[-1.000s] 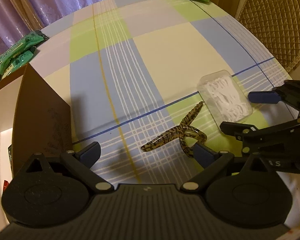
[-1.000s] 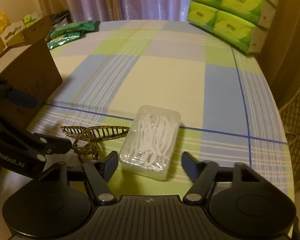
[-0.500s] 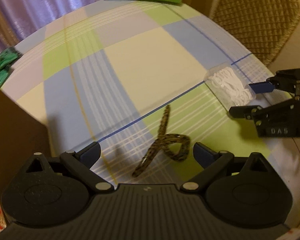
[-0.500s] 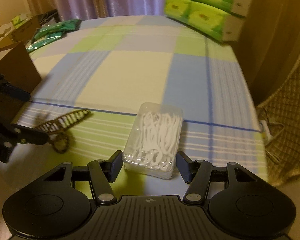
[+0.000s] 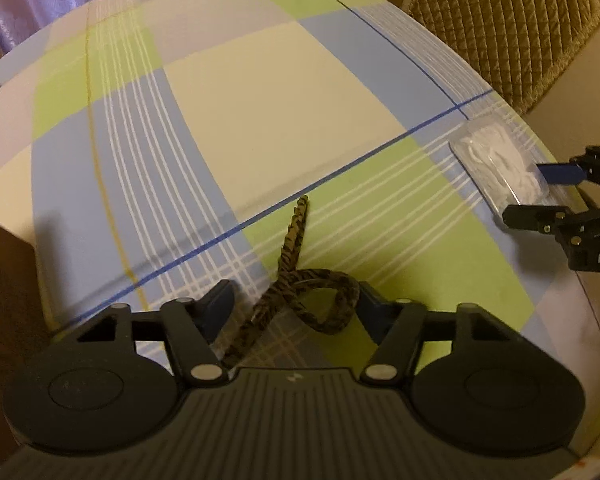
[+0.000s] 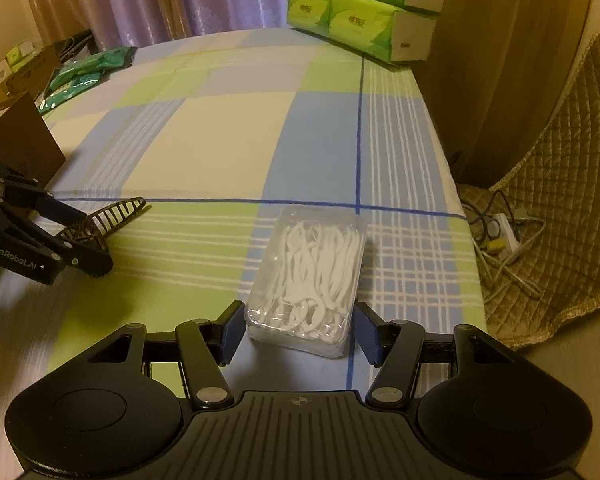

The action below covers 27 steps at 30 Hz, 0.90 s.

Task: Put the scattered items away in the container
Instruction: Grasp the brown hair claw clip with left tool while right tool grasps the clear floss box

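The left gripper [image 5: 292, 312] is spread wide over the checked tabletop [image 5: 260, 120], with the looped part of the tortoiseshell hair clip [image 5: 300, 292] sat between its fingers [image 5: 218, 310]; nothing is actually gripped, and contact can't be made out. The right gripper [image 6: 298, 330] is opened wide too, its fingers [image 6: 232, 330] placed just beside either side of the near end of the clear floss pick box [image 6: 312, 272], not clamped on it. Only an edge of the brown cardboard box [image 6: 20, 148] is caught at far left. The clip's near end is hidden behind the left gripper's body.
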{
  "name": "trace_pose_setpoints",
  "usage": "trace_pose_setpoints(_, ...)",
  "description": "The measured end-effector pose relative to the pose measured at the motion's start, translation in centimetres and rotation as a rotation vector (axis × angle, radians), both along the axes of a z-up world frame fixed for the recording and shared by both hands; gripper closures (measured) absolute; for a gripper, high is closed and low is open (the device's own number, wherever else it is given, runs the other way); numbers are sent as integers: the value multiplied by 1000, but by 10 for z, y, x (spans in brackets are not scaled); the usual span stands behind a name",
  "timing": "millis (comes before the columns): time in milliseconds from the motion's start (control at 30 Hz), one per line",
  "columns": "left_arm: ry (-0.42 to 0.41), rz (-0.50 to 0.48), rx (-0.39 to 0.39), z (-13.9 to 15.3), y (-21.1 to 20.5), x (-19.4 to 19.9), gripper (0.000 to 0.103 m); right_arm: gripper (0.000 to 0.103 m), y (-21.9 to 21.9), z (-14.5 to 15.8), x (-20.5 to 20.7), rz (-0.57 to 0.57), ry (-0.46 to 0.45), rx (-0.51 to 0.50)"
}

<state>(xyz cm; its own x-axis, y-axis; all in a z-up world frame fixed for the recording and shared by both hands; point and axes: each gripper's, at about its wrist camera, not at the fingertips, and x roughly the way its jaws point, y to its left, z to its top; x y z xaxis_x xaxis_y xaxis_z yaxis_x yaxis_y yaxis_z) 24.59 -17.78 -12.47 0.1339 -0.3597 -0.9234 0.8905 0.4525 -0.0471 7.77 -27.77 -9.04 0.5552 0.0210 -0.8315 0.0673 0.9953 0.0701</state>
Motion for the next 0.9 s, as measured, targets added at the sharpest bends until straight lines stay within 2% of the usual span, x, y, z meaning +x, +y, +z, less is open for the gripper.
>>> trace_pose_setpoints(67,4,42,-9,2,4,-3,54,47,0,0,-1,-2,0,-1)
trace_pose_setpoints(133,23,125,-13,3,9,-3,61,47,0,-1,-1,0,5,2)
trace_pose_setpoints(200,39,221,-9,4,14,-5,63,45,1,-1,-2,-1,7,-3)
trace_pose_setpoints(267,75,310,-20,5,21,-8,65,35,1,-2,-2,2,13,-7)
trace_pose_setpoints(333,103,363,-39,6,25,-11,58,30,2,-2,-2,-3,5,-17)
trace_pose_setpoints(500,86,355,-46,4,21,-13,49,30,0,-1,5,-22,-2,-25)
trace_pose_setpoints(667,53,364,-54,3,21,-11,48,30,0,-3,18,-51,1,-33)
trace_pose_setpoints(800,24,348,-52,3,19,-12,55,31,3,-8,26,-58,17,-51)
trace_pose_setpoints(833,13,341,-49,3,18,-13,60,35,4,-10,27,-58,25,-55)
trace_pose_setpoints(900,5,356,-52,3,20,-14,63,41,6,-12,27,-56,24,-70)
